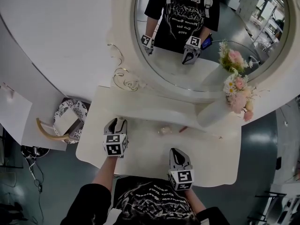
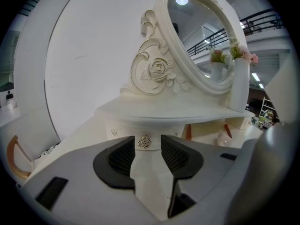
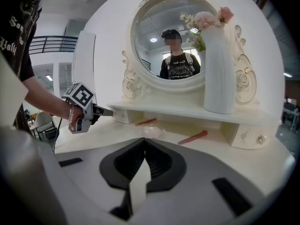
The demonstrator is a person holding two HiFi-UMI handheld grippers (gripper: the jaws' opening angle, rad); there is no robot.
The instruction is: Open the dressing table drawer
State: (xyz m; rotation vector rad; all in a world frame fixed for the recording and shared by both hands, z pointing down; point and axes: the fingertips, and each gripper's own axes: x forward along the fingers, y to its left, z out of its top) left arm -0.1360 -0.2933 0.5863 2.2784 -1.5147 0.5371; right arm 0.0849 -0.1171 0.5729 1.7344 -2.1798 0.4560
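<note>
Left gripper (image 1: 116, 121) jaws open at drawer knob (image 2: 144, 142); right gripper (image 3: 144, 140) jaws closed, empty

Cream table (image 1: 145, 159), gold knob (image 2: 144, 142). White vase (image 1: 211, 113) with pink flowers (image 1: 238, 97) at 3 o'clock. Black-and-white patterned bag (image 1: 70, 109) at 9 o'clock.

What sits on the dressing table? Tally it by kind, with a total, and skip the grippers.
Mirror: 1
Vase: 1
Flower bunch: 1
Red sticks: 2
Clear lump: 1
Small drawers: 2
Total: 8
</note>
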